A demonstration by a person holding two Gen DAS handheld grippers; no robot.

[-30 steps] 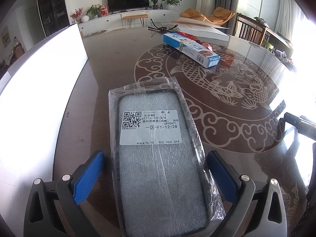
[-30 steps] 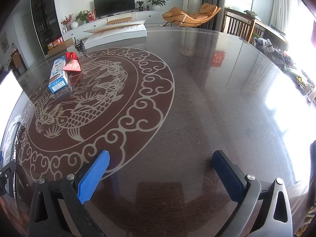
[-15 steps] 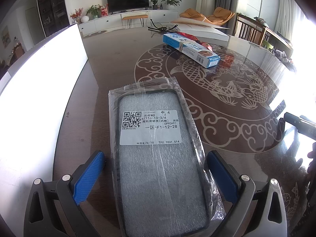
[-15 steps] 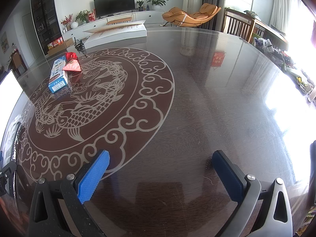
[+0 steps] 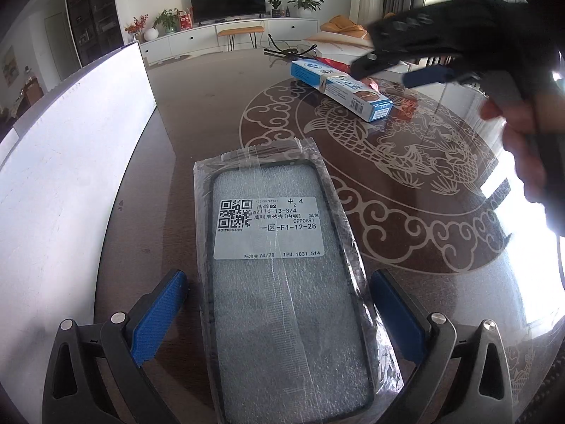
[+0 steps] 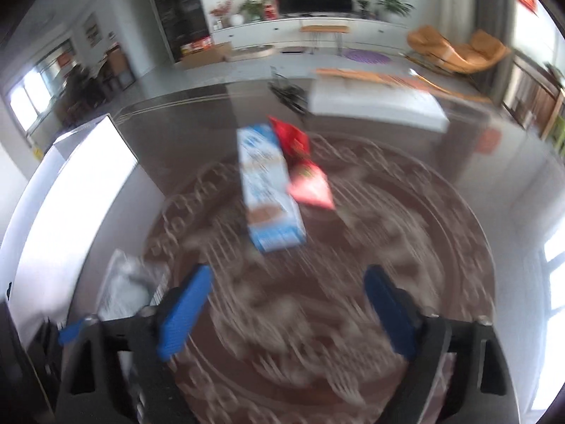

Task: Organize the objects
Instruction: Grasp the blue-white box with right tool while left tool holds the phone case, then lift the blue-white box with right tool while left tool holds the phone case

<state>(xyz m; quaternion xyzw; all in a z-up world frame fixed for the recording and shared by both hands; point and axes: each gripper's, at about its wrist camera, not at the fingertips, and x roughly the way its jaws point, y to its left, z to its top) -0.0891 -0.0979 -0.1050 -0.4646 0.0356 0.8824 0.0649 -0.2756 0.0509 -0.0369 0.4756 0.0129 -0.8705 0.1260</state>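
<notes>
A phone case in a clear plastic bag (image 5: 282,282), with a white label, lies flat on the dark table between the open blue pads of my left gripper (image 5: 279,314), untouched. A blue and white box (image 5: 340,88) lies farther off with a red packet (image 5: 335,63) behind it. My right gripper (image 6: 287,312) is open and empty, above the table, facing the blue box (image 6: 268,190) and red packet (image 6: 303,166); its view is blurred. It also shows at the upper right of the left wrist view (image 5: 413,67). The bagged case shows at the right view's lower left (image 6: 127,286).
A white box (image 5: 70,162) stands along the table's left side, also in the right wrist view (image 6: 77,190). A flat white box (image 6: 374,106) and black glasses (image 5: 289,49) lie at the far end. The table (image 5: 406,183) bears a fish pattern.
My right gripper has swung up and to the left over the table, now facing the blue box, and has entered the left wrist view. The left gripper and the bagged case have not moved.
</notes>
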